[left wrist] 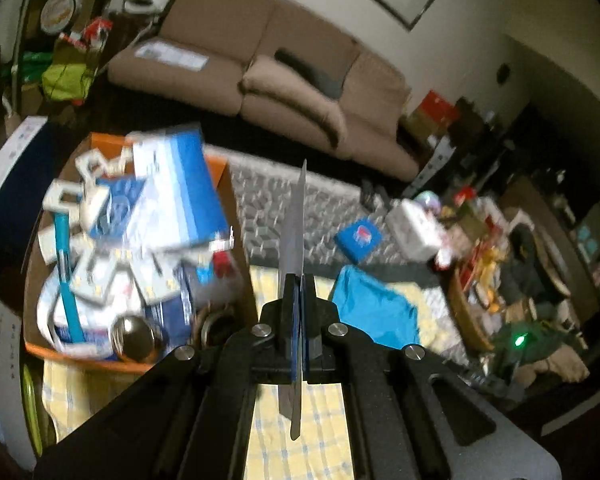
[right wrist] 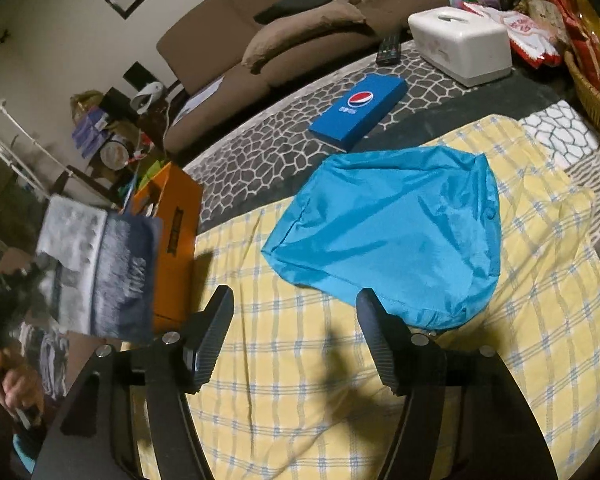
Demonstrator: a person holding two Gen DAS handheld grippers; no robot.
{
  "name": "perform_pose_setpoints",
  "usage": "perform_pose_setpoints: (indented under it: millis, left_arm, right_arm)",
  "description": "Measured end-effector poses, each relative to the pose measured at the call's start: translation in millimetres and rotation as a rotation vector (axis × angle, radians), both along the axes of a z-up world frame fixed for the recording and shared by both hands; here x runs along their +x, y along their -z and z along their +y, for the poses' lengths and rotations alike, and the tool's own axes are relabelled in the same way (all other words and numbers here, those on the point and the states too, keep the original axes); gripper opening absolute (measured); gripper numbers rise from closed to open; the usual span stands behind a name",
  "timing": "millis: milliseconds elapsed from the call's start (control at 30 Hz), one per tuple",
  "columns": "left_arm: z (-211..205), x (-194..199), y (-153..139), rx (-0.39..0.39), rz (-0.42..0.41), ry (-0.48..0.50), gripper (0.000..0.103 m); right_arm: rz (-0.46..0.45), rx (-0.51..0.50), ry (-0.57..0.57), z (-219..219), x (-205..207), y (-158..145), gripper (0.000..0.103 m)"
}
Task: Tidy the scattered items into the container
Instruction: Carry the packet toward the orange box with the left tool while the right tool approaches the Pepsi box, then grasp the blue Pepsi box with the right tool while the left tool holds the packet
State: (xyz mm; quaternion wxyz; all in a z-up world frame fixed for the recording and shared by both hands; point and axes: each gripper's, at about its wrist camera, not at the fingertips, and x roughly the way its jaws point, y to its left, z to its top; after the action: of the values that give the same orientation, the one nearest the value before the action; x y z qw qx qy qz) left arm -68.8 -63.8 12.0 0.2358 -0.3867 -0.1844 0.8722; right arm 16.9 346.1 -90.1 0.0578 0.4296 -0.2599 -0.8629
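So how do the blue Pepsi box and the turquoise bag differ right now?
The Pepsi box is rigid, flat and dark blue with a logo, lying on the grey patterned mat. The turquoise bag is soft, crumpled, plain and larger, lying on the yellow checked cloth. Both lie outside the orange container, ungripped.

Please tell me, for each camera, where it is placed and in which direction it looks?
Left wrist: on the left hand-held gripper, shut on a flat card, looking down toward the orange box and the sofa.
Right wrist: on the open right hand-held gripper, looking down at the blue bag; a hand shows at left.
Shared: bag, Pepsi box, orange box, checked cloth.
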Motion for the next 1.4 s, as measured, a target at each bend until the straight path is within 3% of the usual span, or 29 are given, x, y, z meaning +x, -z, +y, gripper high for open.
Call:
perform_pose_setpoints:
  millis: [67,167,200,267,433,600,767,867,1000,1133,1233,1400]
  left_arm:
    - [-8.7,0.0,-12.2,0.012,0.059,-0.022,0.001]
    - [-19.6,-2.7,-16.8,0.030,0.077,-0.047,0.001]
    - [-21.4,-4.6,-15.7,0.033,0.072,-0.051,0.001]
    - [-23.8,-8.7,-11.1,0.032,0.059,-0.065,0.001]
    - [-20.3,-10.3,-10.5,0.013,0.071,-0.068,0.001]
    - [-19.2,-10.7,-9.0,0.004,0.119,-0.120,0.001]
    - [-13.9,-15.1,-8.6,-0.075,0.149,-0.138,0.001]
    - [-15.2,-19.3,-5.8,-0.100,0.148,-0.155,0.001]
    - [-18.1,-27.9,3.8,-0.128,0.111,-0.169,0.001]
    - [-21.3,-30.2,4.7,-0.128,0.105,-0.173,0.001]
    - [-23.4,-27.9,3.5,-0.128,0.107,-0.177,0.001]
    - [-27.7,-28.8,0.9,-0.119,0.107,-0.186,0.001]
  right_arm:
    - [-0.020,-0.007,-0.003,0.9,-4.5,3.1,0.066]
    - [-0.006,-0.044,0.005,7.4,-20.2,-5.8,0.068]
    - [0.002,-0.065,0.012,10.6,-28.4,-10.7,0.071]
    - [-0.002,-0.079,0.034,16.4,-52.7,-20.8,0.089]
    - [-0.108,0.002,0.171,31.5,-156.0,-35.6,0.102]
    - [-0.309,0.069,0.436,62.4,-258.4,-2.1,0.102]
    - [-0.447,0.107,0.502,68.9,-319.6,44.6,0.102]
    - [-0.500,0.155,0.573,72.2,-332.8,58.7,0.102]
    - [-0.593,0.182,0.561,68.7,-344.1,84.3,0.102]
    - [-0.571,0.258,0.544,60.0,-343.8,85.6,0.102]
    - [-0.542,0.329,0.489,52.9,-339.8,80.1,0.090]
    - [-0.519,0.324,0.423,51.2,-318.7,70.2,0.085]
